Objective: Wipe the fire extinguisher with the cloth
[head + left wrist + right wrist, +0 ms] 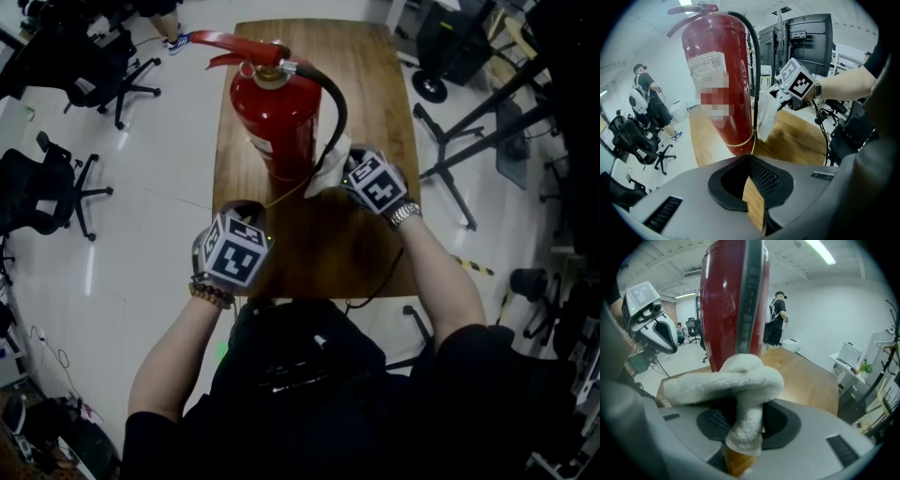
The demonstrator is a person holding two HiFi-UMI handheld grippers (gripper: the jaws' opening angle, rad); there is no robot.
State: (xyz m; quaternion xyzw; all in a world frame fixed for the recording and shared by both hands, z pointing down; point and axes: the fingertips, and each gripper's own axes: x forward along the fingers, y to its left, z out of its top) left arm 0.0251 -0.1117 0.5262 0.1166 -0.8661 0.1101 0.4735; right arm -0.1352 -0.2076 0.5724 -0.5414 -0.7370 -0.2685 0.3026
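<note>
Extinguisher (pixel 277 117), red, stands upright on the wooden desk (pixel 375 84), a little left of the desk's middle, with its black hose (pixel 337 103) curving down its right side. It lies between the two tongs, beyond both as seen from the head view.

Left tongs (pixel 752 190) sit low over the near left part of the desk, clenched with nothing between them. They point at the cylinder's lower half but stay apart from it, with bare wood showing between tip and base.

Right of the cylinder, near its foot, a white cloth (pixel 736 380) hangs bunched just beside the hose. Whether it presses on the hose or the red wall cannot be told.

Right tongs (pixel 349 167) are clamped on that cloth, its thick fold bulging over their tips and one end pinched between the pads. From their own view the cylinder and hose rise directly behind the cloth, very close.
</note>
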